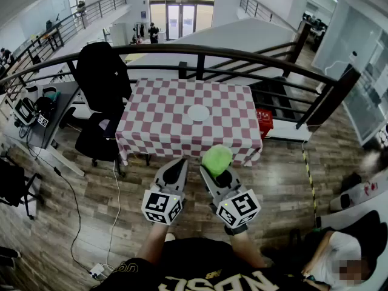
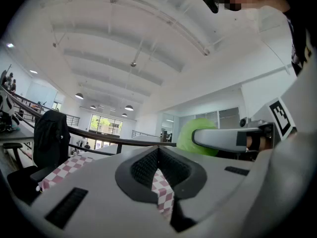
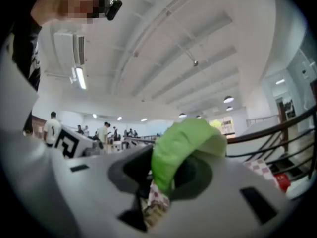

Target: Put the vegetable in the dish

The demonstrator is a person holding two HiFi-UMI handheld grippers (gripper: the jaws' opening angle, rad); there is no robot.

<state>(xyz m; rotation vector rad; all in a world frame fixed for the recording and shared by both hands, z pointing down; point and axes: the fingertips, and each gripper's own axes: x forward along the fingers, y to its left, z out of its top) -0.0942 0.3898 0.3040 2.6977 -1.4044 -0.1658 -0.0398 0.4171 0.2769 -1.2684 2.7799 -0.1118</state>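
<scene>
A light green leafy vegetable [image 1: 216, 159] is clamped in my right gripper [image 1: 213, 167], which is held in the air short of the table's near edge. The right gripper view shows the vegetable [image 3: 183, 145] filling the gap between the jaws. My left gripper [image 1: 179, 167] hangs beside it on the left, shut and empty, with its jaws [image 2: 158, 155] meeting in its own view. A small white dish [image 1: 198, 113] lies on the red-and-white checked table [image 1: 157, 120], right of centre and beyond both grippers. From the left gripper view, the vegetable [image 2: 190, 135] and right gripper appear at the right.
A black office chair [image 1: 103, 90] with a dark jacket stands at the table's left side. A dark railing [image 1: 230, 56] runs behind the table, and a red crate [image 1: 264, 121] sits at its right. A desk with equipment [image 1: 36, 111] is at far left. A person sits at lower right.
</scene>
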